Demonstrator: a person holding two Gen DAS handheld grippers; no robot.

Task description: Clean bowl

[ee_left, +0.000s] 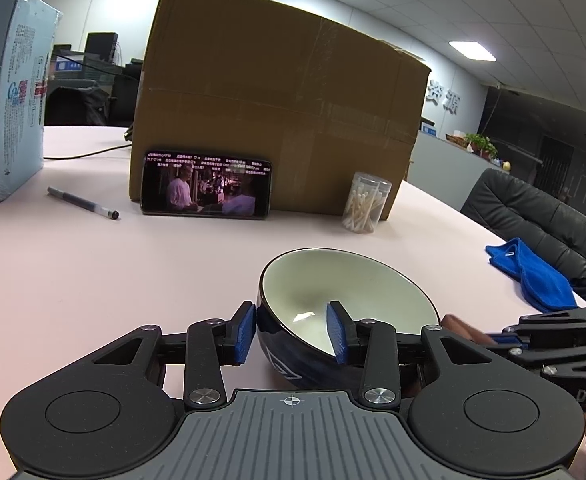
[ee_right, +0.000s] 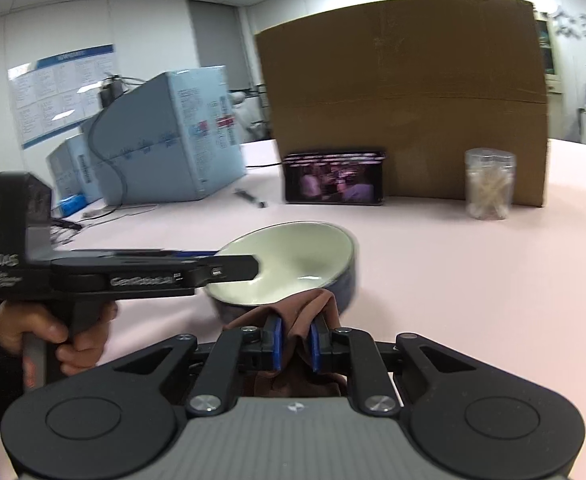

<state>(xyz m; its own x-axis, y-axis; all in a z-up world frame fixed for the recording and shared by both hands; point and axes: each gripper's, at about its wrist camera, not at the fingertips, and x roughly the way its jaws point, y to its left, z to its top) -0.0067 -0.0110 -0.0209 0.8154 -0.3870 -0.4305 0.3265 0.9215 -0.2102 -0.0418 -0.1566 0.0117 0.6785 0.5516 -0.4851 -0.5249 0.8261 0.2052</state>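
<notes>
Scanning left to right, left wrist view: blue box (ee_left: 9,96) is sitting at 10 o'clock, pen (ee_left: 83,203) lying just beside it, phone (ee_left: 206,187) leaning on the cardboard box (ee_left: 281,100) at 12, jar of cotton swabs (ee_left: 366,202) at 1, blue cloth (ee_left: 531,272) lying at the table (ee_left: 93,280) edge at 3.

Bowl (ee_left: 345,312) is sitting centre, just past the left gripper (ee_left: 292,332), tipped so its mouth is facing toward 1 o'clock. Whether its base is resting on the table or hanging off it, I can't tell.

Left gripper is pinching the bowl's near wall: one blue pad on the dark outside, the other inside on the pale glaze. Jaws are standing partly closed, wall between them.

Right gripper (ee_right: 295,344) is clamping a bunch of brown cloth (ee_right: 301,312), jaws nearly closed. In the right wrist view the cloth is lying against the bowl's (ee_right: 293,264) near rim at 6 o'clock. The person's hand (ee_right: 53,332) is wrapping the left gripper's handle at 8.

Step in hand, my read: wiping, left steadying, right working the cloth at the rim. A pale fleck is showing on the inside; glare or residue, can't tell. How far along the wipe is, one frame isn't settling.

Next move is needing a firm left pinch so the bowl isn't twisting, and the cloth going down across the inside face.
</notes>
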